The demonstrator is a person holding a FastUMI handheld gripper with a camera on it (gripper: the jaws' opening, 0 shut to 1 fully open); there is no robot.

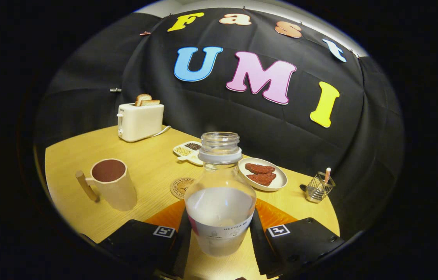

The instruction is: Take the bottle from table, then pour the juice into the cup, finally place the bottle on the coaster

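An upright bottle (220, 194) – open mouth at 12 o'clock – is clamped between both gripper (219, 241) fingers; the cup (113, 184) is seen at 10 o'clock.

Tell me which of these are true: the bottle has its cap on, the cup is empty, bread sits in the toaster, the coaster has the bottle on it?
1. The bottle has its cap on. False: its mouth is open.
2. The cup holds no juice. True.
3. Bread sits in the toaster. True.
4. The bottle stands on the coaster. False: the coaster lies bare beyond the fingers, which press the bottle from both sides.
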